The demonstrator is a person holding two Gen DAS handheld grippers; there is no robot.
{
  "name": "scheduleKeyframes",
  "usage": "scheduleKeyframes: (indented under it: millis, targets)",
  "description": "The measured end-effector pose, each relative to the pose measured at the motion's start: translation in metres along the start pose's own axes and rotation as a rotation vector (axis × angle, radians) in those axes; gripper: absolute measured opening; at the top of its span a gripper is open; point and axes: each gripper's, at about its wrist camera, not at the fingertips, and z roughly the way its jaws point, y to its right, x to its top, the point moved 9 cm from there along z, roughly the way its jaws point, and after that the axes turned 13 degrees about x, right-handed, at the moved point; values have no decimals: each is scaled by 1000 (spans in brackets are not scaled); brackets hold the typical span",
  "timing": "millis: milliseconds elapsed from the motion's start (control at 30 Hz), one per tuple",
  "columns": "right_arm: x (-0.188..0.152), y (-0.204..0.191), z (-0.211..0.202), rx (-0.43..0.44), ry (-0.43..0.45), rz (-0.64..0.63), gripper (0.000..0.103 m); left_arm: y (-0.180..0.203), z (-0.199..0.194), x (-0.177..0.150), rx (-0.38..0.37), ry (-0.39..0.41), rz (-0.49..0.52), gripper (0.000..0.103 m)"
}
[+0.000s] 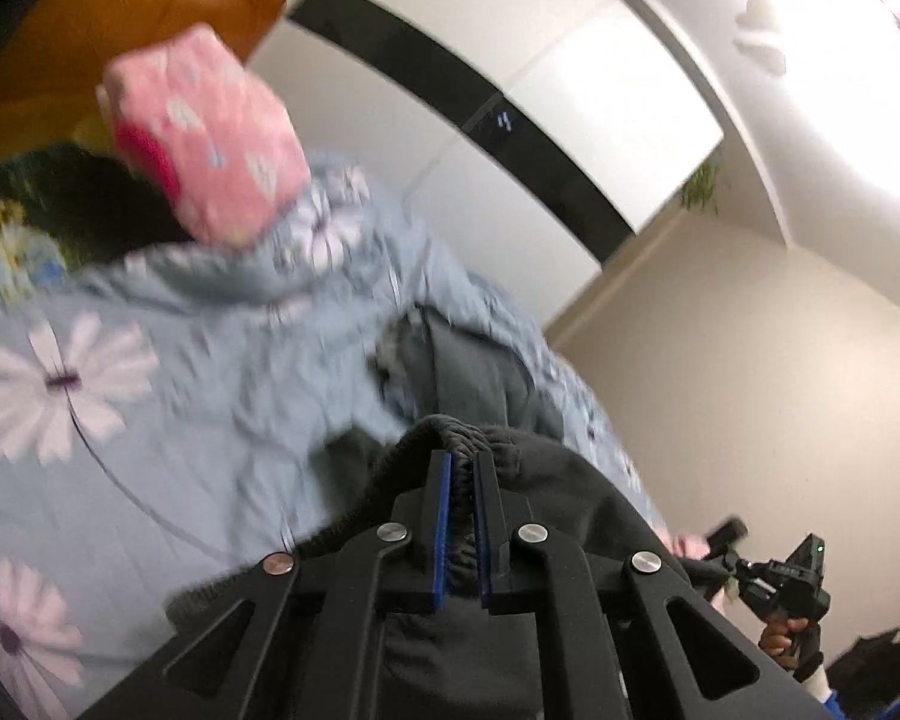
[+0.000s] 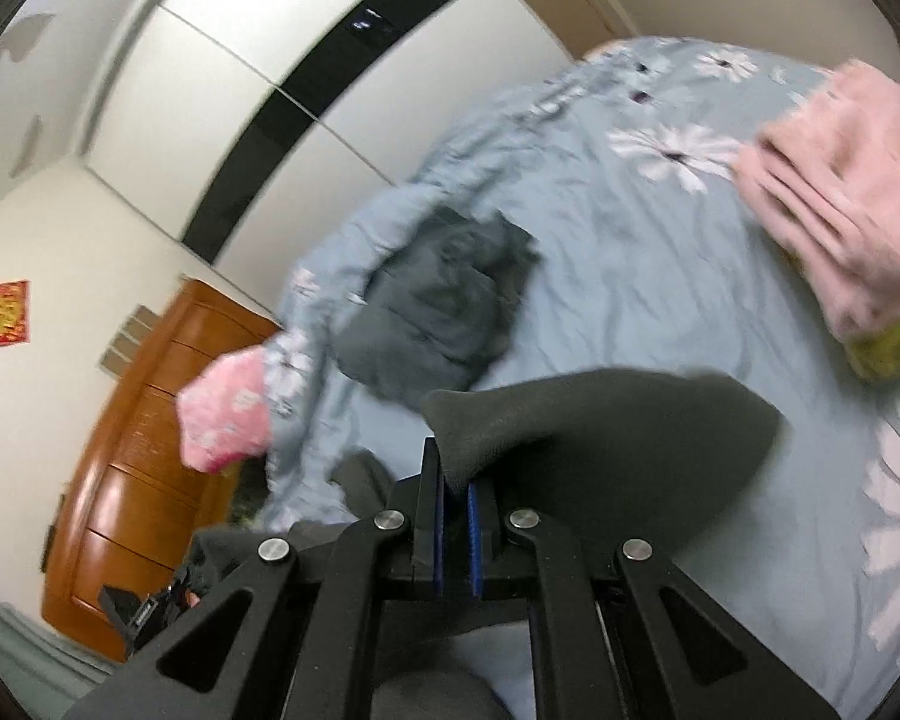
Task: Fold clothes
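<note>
My left gripper [image 1: 462,456] is shut on the ribbed elastic edge of a dark grey garment [image 1: 564,492], which it holds above a bed. My right gripper [image 2: 455,468] is shut on another edge of the same dark grey garment [image 2: 618,426], which hangs to the right of its fingers. The right gripper also shows at the lower right of the left wrist view [image 1: 774,582]. A folded grey garment [image 2: 444,300] lies on the bedsheet beyond; in the left wrist view it [image 1: 468,366] lies past the fingers.
The bed has a light blue sheet with white flowers [image 2: 660,276]. Folded pink cloth [image 2: 846,204] lies at the right. A pink floral pillow [image 1: 210,132] and rumpled blue quilt [image 1: 306,264] sit near a wooden dresser [image 2: 144,468]. White wardrobe doors [image 1: 570,78] stand behind.
</note>
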Motion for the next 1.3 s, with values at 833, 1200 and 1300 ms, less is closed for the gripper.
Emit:
scheduleKeyframes:
  millis: [833,1200,1300]
  targets:
    - [12,39,227,-97,-279,-144,46,-228,170,43,604,-175,-221,7]
    - [12,149,207,-30,-109,344,52,-221,145,11,491,-218,-247,1]
    - [24,160,225,0,-49,450,56,-194,136,-11,452,-250,-199,1]
